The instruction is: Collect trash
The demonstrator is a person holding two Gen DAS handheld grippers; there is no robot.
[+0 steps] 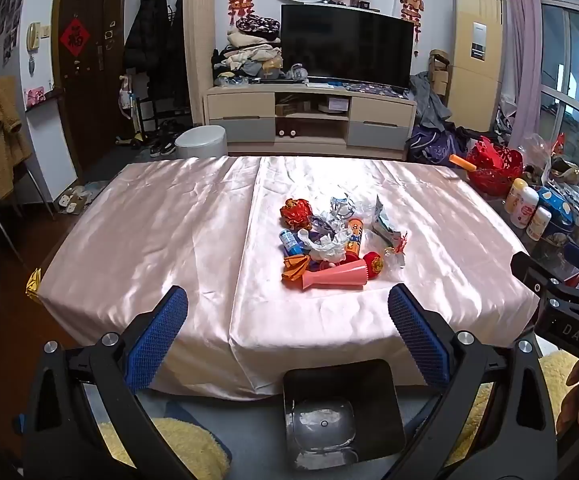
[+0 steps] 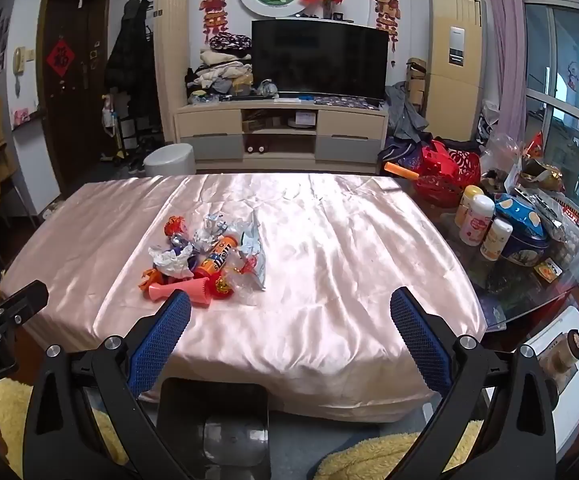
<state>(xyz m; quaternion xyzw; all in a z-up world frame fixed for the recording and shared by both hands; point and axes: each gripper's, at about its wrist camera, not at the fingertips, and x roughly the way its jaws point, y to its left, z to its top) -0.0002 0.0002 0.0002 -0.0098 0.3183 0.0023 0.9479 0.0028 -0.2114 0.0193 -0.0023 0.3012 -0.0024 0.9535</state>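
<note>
A pile of trash point(image 1: 335, 242) lies mid-table on the pink satin cloth point(image 1: 149, 232): a pink plastic cone point(image 1: 335, 279), crumpled white paper point(image 1: 329, 246), an orange tube point(image 1: 355, 234), red and foil wrappers. The pile also shows in the right wrist view point(image 2: 209, 252). A black bin point(image 1: 343, 412) stands below the table's near edge; it also shows in the right wrist view point(image 2: 215, 428). My left gripper point(image 1: 288, 308) is open and empty, back from the pile above the bin. My right gripper point(image 2: 290, 308) is open and empty, right of the pile.
Bottles point(image 2: 479, 224), a blue tin point(image 2: 523, 228) and red baskets point(image 2: 447, 172) crowd a glass table on the right. A TV stand point(image 1: 309, 120) and a grey stool point(image 1: 201, 142) stand beyond the table. Yellow fluffy cushions point(image 2: 389, 456) lie beside the bin.
</note>
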